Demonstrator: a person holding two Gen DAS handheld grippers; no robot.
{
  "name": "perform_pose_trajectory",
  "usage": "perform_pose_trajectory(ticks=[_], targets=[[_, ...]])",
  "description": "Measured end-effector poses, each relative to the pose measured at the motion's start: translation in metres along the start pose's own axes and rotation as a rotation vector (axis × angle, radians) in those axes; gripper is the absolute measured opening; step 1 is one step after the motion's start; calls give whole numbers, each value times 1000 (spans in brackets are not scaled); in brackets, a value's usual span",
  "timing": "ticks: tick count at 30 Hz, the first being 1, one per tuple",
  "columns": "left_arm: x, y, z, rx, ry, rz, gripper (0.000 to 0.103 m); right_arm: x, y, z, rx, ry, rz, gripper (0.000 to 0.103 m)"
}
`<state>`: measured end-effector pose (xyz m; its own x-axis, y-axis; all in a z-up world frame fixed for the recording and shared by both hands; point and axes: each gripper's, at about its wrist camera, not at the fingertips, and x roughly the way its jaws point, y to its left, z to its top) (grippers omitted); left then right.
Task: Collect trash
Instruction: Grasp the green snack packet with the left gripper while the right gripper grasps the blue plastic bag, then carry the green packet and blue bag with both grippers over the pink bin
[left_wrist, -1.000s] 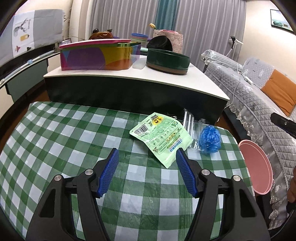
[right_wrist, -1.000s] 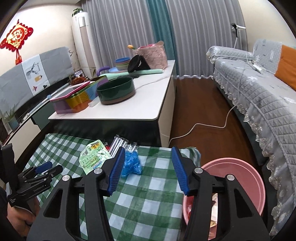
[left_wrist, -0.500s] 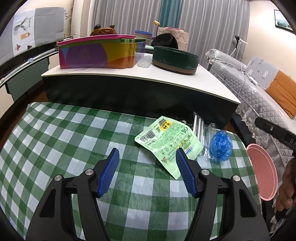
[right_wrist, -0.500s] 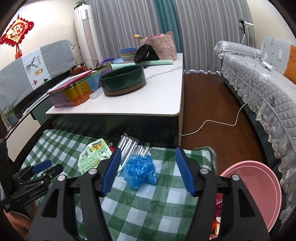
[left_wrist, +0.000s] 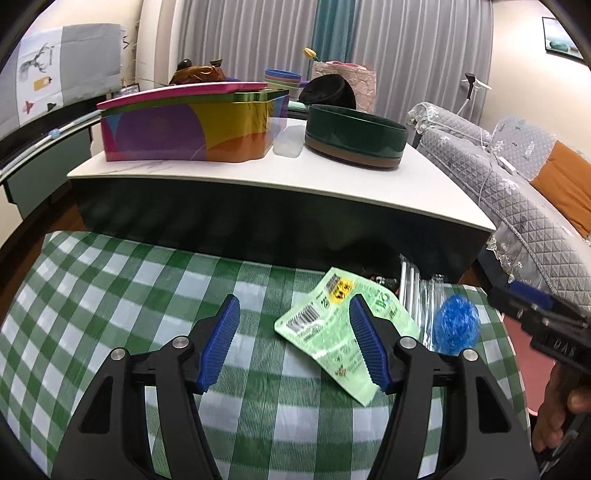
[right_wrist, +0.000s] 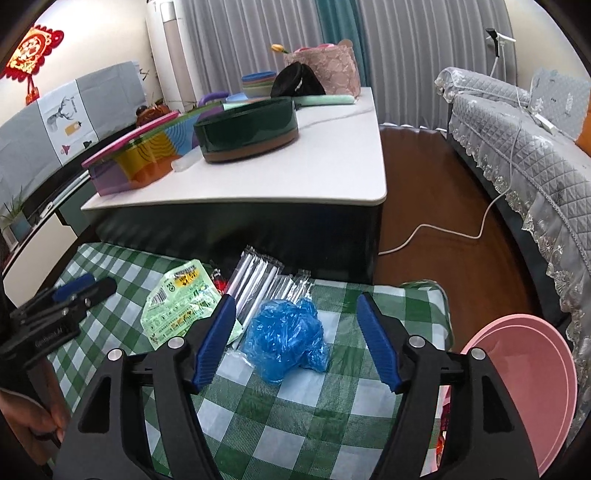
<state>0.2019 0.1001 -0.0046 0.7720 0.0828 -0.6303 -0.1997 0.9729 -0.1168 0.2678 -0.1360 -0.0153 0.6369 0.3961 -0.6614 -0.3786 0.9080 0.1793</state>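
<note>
On the green checked tablecloth (left_wrist: 110, 295) lie a light green snack wrapper (left_wrist: 328, 332) (right_wrist: 177, 306), a crumpled blue plastic wad (left_wrist: 456, 325) (right_wrist: 286, 338) and clear wrapped straw packets (left_wrist: 413, 295) (right_wrist: 258, 277). My left gripper (left_wrist: 293, 310) is open and empty, and its right finger overlaps the wrapper's edge. My right gripper (right_wrist: 295, 301) hangs just before the blue wad; its jaws are opening and the pads press on nothing. Each gripper shows in the other's view, the right gripper (left_wrist: 532, 302) and the left gripper (right_wrist: 81, 290).
A pink basin (right_wrist: 524, 384) (left_wrist: 517, 354) with some trash in it stands on the floor right of the cloth. Behind is a white low table (left_wrist: 258, 177) carrying a colourful tin (left_wrist: 184, 129) and a dark green round box (left_wrist: 354, 136). A grey sofa (right_wrist: 517, 140) and a white cable (right_wrist: 443, 232) lie to the right.
Both grippers came forward toward the trash. The right one also sank, swung from the basin's side to the blue wad, and its jaws widened. The left jaws kept their width.
</note>
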Motion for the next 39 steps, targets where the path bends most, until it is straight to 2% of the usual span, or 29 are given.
perform_pose_trajectory(ticks=[10, 16, 18, 20, 23, 28, 31, 39], targets=[[39, 3, 13, 5, 36, -64, 60, 29, 6, -4, -10, 55, -9, 68], [70, -2, 16, 7, 102, -125, 60, 46, 3, -6, 3, 98, -25, 68], [78, -2, 15, 1, 126, -140, 56, 49, 3, -7, 1, 111, -28, 64], [85, -2, 14, -6, 149, -160, 49, 50, 2, -7, 2, 118, -27, 52], [87, -3, 11, -2, 162, -181, 30, 50, -1, -8, 6, 126, -15, 37], [79, -4, 6, 2, 171, -184, 17, 46, -3, -8, 9, 129, 2, 19], [69, -8, 2, 12, 174, -189, 12, 39, -4, -8, 13, 123, 7, 15], [32, -6, -16, 15, 159, -184, 9, 4, -11, -7, 19, 76, 10, 12]])
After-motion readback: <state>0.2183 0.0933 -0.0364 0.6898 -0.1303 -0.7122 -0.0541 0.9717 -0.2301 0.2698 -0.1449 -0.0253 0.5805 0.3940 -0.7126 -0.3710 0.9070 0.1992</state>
